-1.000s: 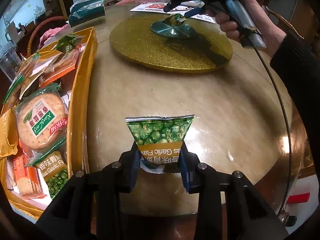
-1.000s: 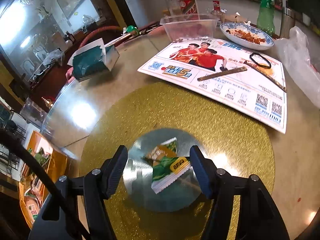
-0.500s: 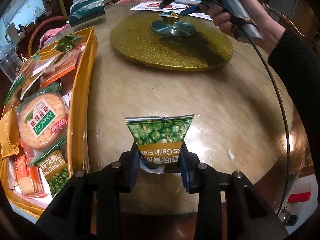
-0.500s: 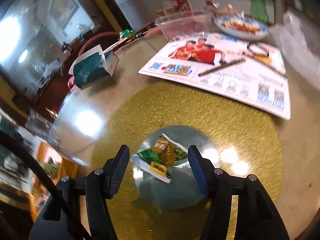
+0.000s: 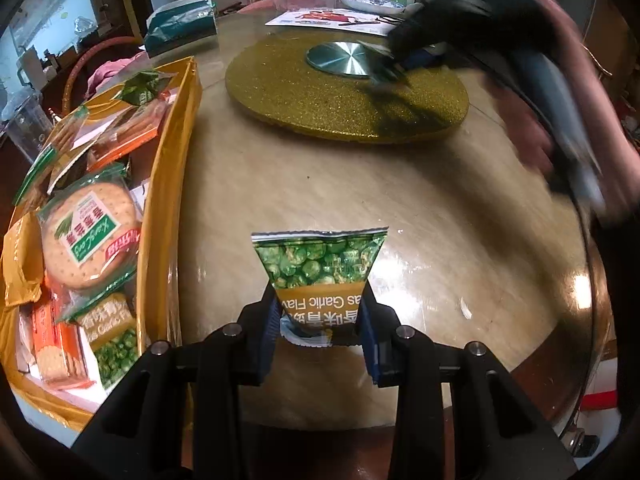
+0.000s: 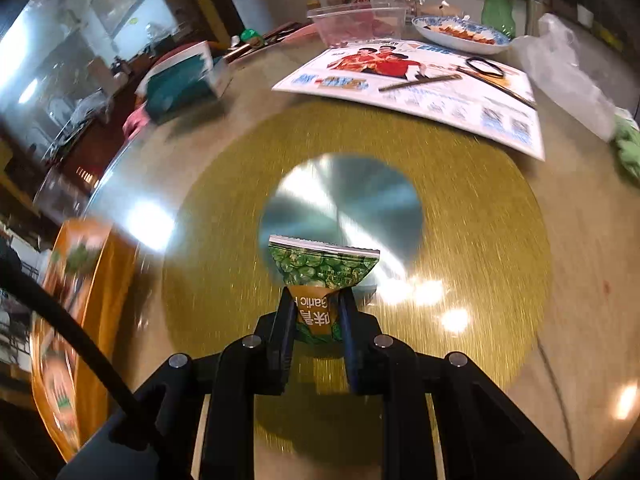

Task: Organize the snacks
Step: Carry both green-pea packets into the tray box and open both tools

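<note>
My left gripper (image 5: 320,312) is shut on a green pea snack packet (image 5: 320,272), held above the round marble table beside the yellow snack box (image 5: 168,184). The box holds several cracker and pea packets (image 5: 88,236). My right gripper (image 6: 316,312) is shut on a second green pea packet (image 6: 320,268), lifted over the gold turntable (image 6: 480,240) near its silver centre disc (image 6: 344,196). In the left wrist view the right gripper (image 5: 392,72) is blurred over the turntable (image 5: 320,96).
A flyer (image 6: 416,84), a teal tissue box (image 6: 180,84), a clear tub (image 6: 356,24), a blue-rimmed plate (image 6: 460,34) and a green bottle (image 6: 498,0) stand at the far side. The yellow box shows at the left of the right wrist view (image 6: 80,300).
My right gripper closed on the pea packet that lay on the silver disc and lifted it back toward me. My left gripper held still with its packet.
</note>
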Demonstrator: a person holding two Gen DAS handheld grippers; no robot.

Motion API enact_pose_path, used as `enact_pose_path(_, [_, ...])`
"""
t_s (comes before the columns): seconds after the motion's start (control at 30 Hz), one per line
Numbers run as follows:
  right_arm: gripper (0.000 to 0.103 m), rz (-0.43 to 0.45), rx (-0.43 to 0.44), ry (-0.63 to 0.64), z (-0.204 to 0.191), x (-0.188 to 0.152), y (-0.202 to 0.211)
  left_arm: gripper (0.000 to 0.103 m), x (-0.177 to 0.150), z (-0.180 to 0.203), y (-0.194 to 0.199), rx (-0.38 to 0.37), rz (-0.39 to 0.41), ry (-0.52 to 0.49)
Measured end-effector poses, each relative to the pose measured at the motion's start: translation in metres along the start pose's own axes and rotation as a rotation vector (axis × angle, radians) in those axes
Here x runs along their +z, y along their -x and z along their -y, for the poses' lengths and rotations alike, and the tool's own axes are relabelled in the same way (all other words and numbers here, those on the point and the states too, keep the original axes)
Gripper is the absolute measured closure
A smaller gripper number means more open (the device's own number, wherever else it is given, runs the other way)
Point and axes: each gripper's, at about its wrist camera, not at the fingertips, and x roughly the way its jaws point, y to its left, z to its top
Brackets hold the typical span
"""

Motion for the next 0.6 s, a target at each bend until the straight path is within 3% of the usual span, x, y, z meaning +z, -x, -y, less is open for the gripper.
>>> enact_pose_path(0.37, [0.084, 0.068, 0.188, -0.019, -0.012, -0.161, 0.082, 0.066, -0.036, 0.011, 0.019, -0.002, 0.037, 0.015])
enact_pose_path(0.6, [0.084, 0.093, 0.214, 0.015, -0.034, -0.185, 0.095, 0.067, -0.052, -0.009, 0.030, -0.063, 0.055, 0.128])
